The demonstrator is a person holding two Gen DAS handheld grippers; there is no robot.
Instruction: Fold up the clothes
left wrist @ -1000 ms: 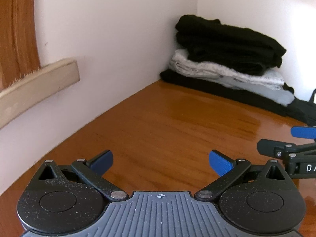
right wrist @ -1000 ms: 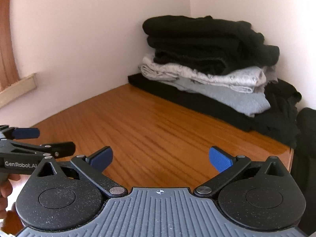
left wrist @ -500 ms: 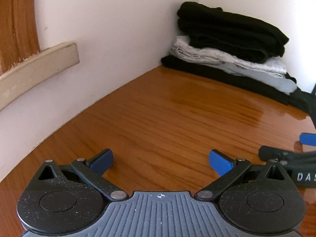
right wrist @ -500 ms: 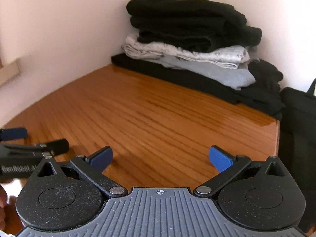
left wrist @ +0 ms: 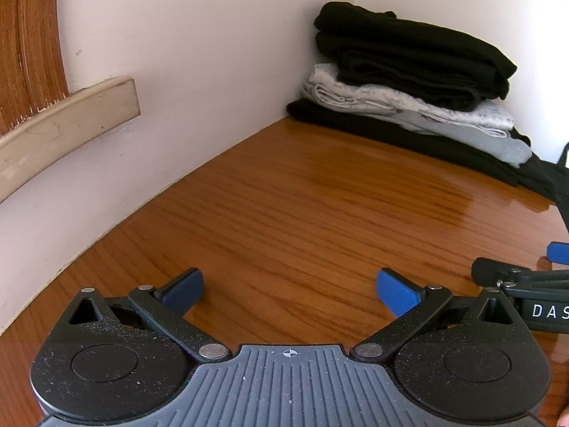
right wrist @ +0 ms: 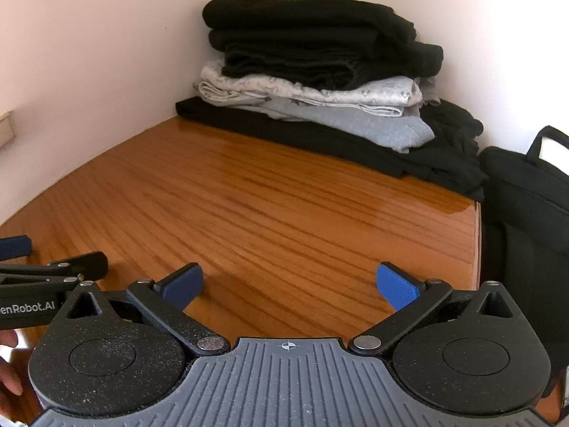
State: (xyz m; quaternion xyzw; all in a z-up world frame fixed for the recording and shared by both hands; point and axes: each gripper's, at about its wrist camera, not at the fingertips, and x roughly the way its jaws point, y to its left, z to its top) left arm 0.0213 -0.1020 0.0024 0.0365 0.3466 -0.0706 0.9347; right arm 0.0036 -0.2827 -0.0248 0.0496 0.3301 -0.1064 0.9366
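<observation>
Both grippers hover over the wooden counter (right wrist: 284,195), fingers spread and empty: left gripper (left wrist: 290,290), marked "GenRobot.AI", right gripper (right wrist: 290,286), "DAS". Folded clothes stack (right wrist: 313,71) sits at twelve o'clock, cornered.

Glossy wooden table (right wrist: 270,213), folded clothes stack (right wrist: 313,82) in corner

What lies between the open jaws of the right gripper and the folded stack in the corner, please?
Only bare wooden tabletop separates the right gripper from the clothes stack, shown in the right wrist view.
</observation>
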